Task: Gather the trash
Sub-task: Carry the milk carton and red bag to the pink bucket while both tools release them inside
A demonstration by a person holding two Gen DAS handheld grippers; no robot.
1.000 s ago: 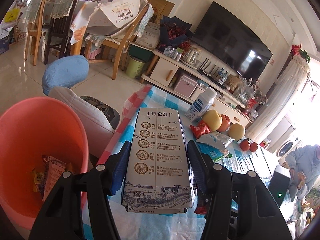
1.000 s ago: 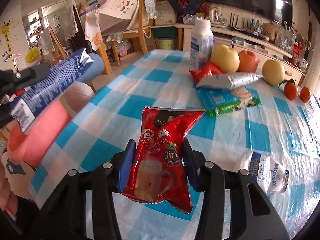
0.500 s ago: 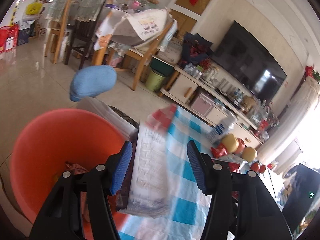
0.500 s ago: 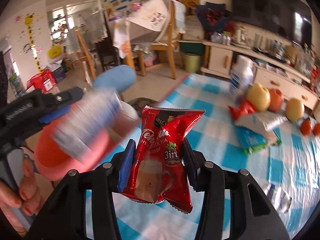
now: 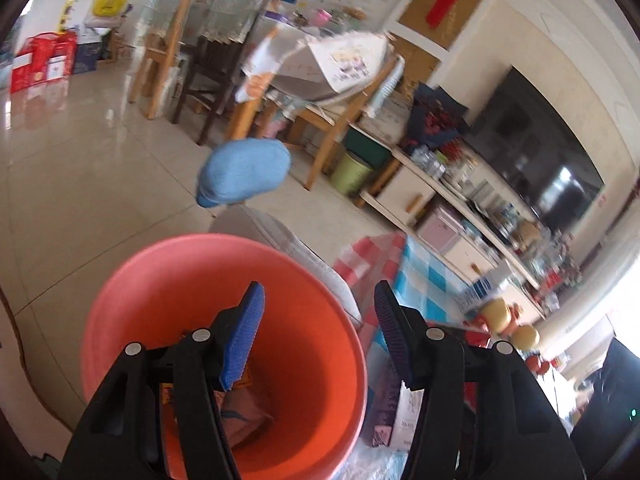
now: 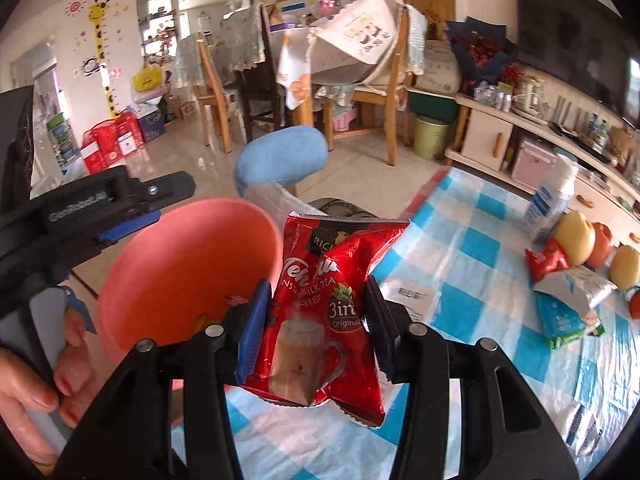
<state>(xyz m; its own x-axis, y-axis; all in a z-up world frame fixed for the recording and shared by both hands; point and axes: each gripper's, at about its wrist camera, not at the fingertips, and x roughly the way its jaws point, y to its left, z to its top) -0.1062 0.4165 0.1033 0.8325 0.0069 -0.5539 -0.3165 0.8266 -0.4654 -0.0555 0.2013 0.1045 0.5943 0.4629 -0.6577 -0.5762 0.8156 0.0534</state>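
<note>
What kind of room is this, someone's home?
Most likely a family living and dining room: a big television over a low cabinet, wooden dining chairs, and a child's giraffe height chart on the wall.

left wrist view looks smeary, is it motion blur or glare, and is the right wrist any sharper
Left wrist view: motion blur smears the checked tablecloth and fruit, with window glare washing out the right edge; only the left tool and orange bin stay crisp. Right wrist view: sharper, the milk tea packet print is readable, edges fisheye-bent.
</note>
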